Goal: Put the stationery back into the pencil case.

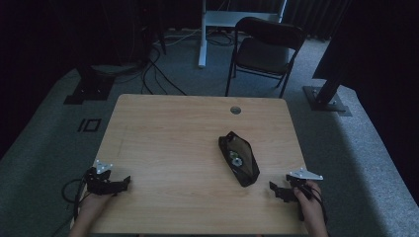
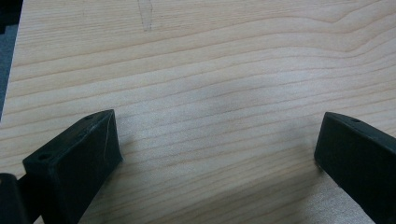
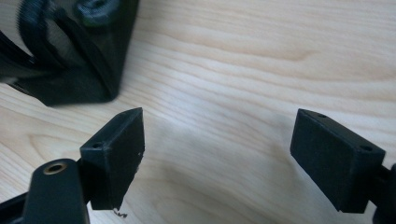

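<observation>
Wood top, high view: light-grain table [image 1: 168, 143], cable grommet [image 1: 235, 109] near far edge at 12 o'clock.
Pouch: black zip pouch [image 1: 239, 158] right of centre, lying diagonal, mouth open; small pale round items inside, too small to identify.
Left gripper: left gripper [image 1: 123, 182] at 8 o'clock corner, near front-left edge, well apart from pouch.
Right gripper: right gripper [image 1: 273, 189] at 4 o'clock, near pouch's near end, not touching it.
Free room: bare tabletop across left half and centre; pouch sits in from right edge.
Room: grey carpet, black folding chair [image 1: 264, 49] beyond far edge at 1 o'clock, cables on floor at 11 o'clock, dark surroundings.
Left gripper view: left gripper [image 2: 217, 140] jaws spread wide, bare wood between them; table edge and grey floor at 9–10 o'clock.
Right gripper view: right gripper [image 3: 217, 140] jaws spread wide, holding nothing; pouch [image 3: 93, 60] end at 10–11 o'clock, just beyond the left jaw, apart from it. Wood grain elsewhere.
</observation>
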Demonstrator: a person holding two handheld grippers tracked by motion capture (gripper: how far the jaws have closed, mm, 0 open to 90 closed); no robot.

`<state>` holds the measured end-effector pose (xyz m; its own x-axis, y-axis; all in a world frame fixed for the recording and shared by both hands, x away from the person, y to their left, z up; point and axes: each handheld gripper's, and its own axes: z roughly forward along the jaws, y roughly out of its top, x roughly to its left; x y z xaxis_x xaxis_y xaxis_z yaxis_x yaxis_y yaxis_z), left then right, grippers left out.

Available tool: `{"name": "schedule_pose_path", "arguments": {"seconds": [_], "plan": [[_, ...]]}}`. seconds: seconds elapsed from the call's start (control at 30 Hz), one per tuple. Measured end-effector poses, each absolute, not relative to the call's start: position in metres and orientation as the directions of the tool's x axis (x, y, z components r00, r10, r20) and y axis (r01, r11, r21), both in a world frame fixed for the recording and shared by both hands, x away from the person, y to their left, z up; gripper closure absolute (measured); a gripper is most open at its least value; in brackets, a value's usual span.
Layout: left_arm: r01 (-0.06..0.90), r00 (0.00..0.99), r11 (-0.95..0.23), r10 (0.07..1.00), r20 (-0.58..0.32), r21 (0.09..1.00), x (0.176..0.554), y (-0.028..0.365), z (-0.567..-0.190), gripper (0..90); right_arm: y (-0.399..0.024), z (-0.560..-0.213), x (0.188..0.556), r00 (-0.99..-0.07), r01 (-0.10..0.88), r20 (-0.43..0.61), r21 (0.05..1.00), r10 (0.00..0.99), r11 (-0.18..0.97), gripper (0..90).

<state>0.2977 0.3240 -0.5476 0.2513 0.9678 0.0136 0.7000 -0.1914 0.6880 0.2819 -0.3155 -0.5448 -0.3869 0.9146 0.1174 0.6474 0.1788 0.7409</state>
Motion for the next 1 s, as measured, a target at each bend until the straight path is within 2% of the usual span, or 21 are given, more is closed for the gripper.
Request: {"name": "schedule_pose_path", "arguments": {"seconds": [0.43, 0.53, 1.0], "plan": [[0.7, 0.251, -0.191, 0.968, 0.014, 0.688, 0.298, 0.324, -0.548, 0.4, -0.329, -0.552, 0.277, -0.329, 0.651, 0.088, 0.743, 0.94, 0.158, 16.3], [0.7, 0.252, -0.192, 0.968, 0.014, 0.688, 0.298, 0.324, -0.548, 0.4, -0.325, -0.553, 0.278, -0.343, 0.641, 0.008, 0.733, 0.939, 0.228, 13.1], [0.7, 0.25, -0.191, 0.968, 0.013, 0.689, 0.298, 0.324, -0.548, 0.4, -0.324, -0.553, 0.278, -0.343, 0.648, 0.011, 0.727, 0.939, 0.228, 11.6]]}}
